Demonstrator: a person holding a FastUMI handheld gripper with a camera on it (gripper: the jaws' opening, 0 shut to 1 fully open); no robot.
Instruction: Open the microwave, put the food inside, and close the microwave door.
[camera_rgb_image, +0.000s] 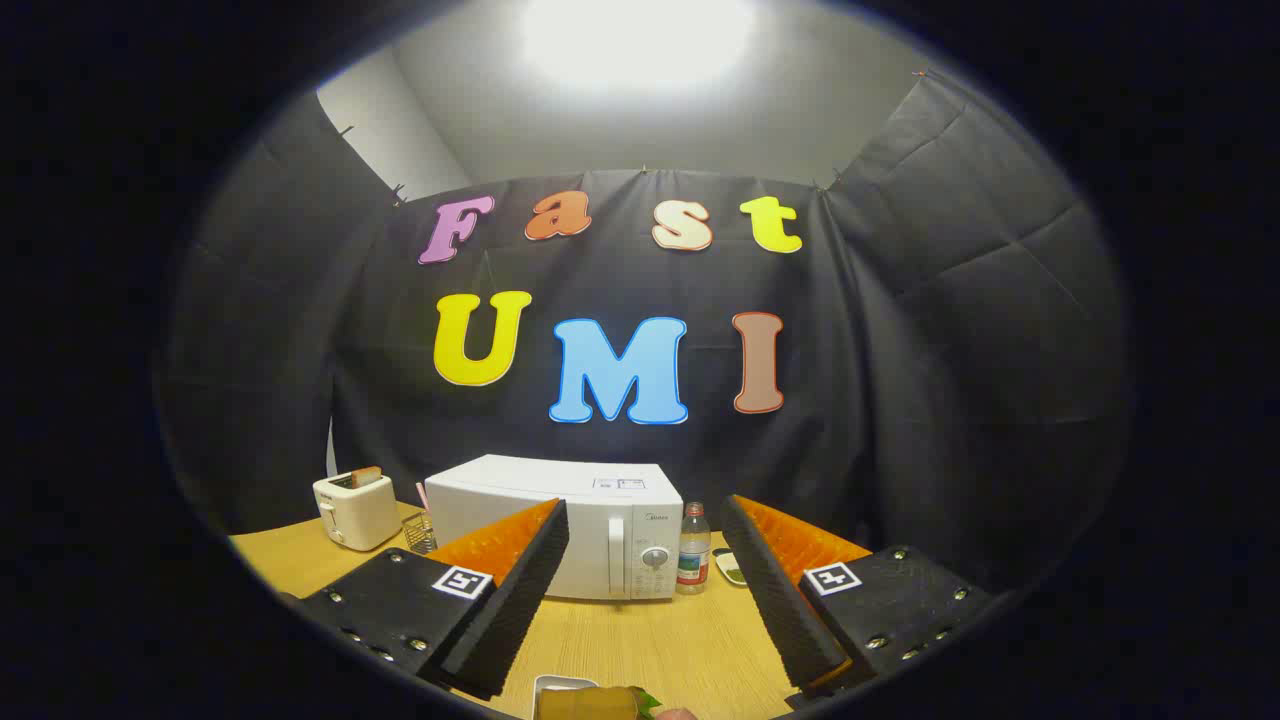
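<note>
A white microwave (590, 520) stands at the back of the wooden table (650, 640), its door shut and its handle and dial at its right side. My gripper (645, 540) is open, held well short of the microwave, with its fingers framing the oven's right half. Just below the fingers, at the near table edge, sits a white dish (565, 690) with food (590, 703) on it, brownish with a bit of green.
A white toaster (355, 508) with a slice in it stands left of the microwave, with a small wire basket (420, 533) between them. A plastic bottle (693, 552) and a small dish (732, 567) stand right of the microwave.
</note>
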